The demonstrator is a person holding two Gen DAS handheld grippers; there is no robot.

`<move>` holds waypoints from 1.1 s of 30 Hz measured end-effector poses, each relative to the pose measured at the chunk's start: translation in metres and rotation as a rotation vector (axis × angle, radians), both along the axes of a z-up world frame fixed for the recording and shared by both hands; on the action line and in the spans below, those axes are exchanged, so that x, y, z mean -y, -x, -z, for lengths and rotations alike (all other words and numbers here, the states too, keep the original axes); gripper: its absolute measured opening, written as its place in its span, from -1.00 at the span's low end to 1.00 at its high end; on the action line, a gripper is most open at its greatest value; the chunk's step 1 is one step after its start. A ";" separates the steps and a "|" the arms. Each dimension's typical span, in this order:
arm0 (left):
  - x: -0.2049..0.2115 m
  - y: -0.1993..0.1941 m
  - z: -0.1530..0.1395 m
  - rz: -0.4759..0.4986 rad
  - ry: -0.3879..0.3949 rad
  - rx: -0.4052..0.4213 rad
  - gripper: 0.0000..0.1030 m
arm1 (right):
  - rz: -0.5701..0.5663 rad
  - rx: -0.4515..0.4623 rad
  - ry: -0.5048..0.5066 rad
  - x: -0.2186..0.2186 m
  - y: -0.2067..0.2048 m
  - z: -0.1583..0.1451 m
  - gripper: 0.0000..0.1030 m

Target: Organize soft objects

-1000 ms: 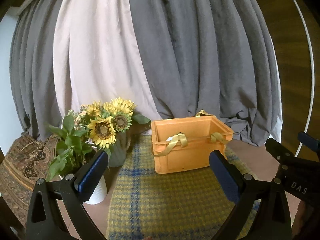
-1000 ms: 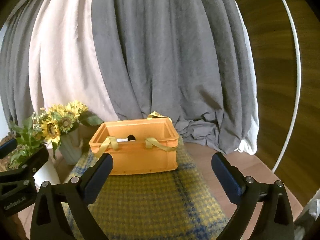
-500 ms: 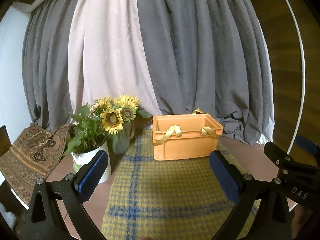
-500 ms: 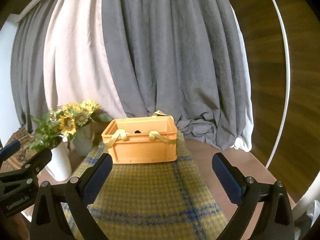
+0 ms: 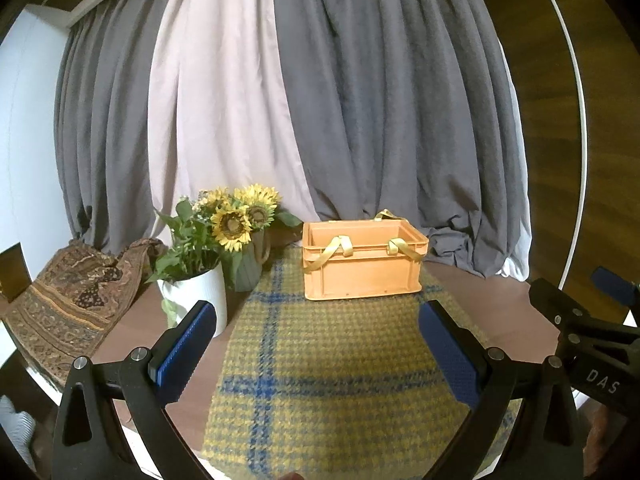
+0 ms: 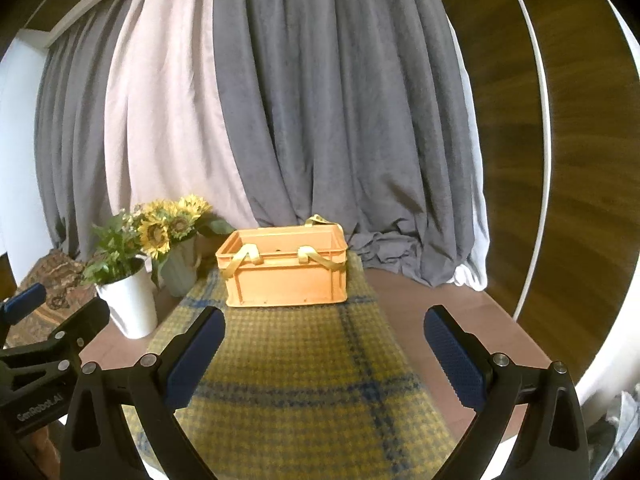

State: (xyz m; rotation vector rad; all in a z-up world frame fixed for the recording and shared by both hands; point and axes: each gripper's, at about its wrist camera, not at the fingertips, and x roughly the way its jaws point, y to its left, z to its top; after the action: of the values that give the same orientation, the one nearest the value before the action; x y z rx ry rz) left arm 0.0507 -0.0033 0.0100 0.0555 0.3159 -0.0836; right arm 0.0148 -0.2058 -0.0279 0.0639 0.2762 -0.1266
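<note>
Facing the orange crate (image 5: 362, 264) from the near end of the plaid mat (image 5: 320, 380), both grippers hang above the table with nothing between their fingers. The left gripper (image 5: 316, 354) has its jaws spread wide and empty; the right gripper (image 6: 324, 354) is spread just as wide, also empty.

From the left gripper the crate lies at 12 o'clock, a shade toward 1; from the right gripper it lies at 12, a shade toward 11. It sits at the far end of the mat, well apart from both, long axis running 9 to 3, with yellow straps (image 5: 340, 246) draped over its near rim. Neither gripper looks clearly nearer. What is inside the crate cannot be made out, and no loose soft item shows on the mat, so the sorting looks finished or not begun.

At 10 to 11 o'clock from the left gripper stand a white pot (image 5: 196, 292) of greenery and a grey vase of sunflowers (image 5: 240, 220), just beside the mat; a patterned cloth (image 5: 68, 296) lies at 9. Grey curtains (image 5: 380, 100) hang behind. The straight path over the mat is unobstructed; a leftward swing risks the pot.
</note>
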 end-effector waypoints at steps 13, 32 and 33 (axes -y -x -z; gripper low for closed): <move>0.002 0.038 -0.005 -0.014 -0.039 0.051 1.00 | -0.009 0.005 -0.013 0.004 0.034 0.003 0.96; 0.004 0.047 -0.007 -0.012 -0.030 0.056 1.00 | -0.009 0.010 -0.008 0.005 0.046 0.000 0.96; 0.004 0.047 -0.007 -0.013 -0.029 0.055 1.00 | -0.010 0.011 -0.008 0.005 0.046 0.001 0.96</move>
State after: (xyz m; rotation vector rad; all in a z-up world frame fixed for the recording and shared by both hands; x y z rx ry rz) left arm 0.0040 -0.0076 0.0166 0.0843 0.2626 -0.0648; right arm -0.0310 -0.2106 -0.0286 0.0715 0.2664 -0.1152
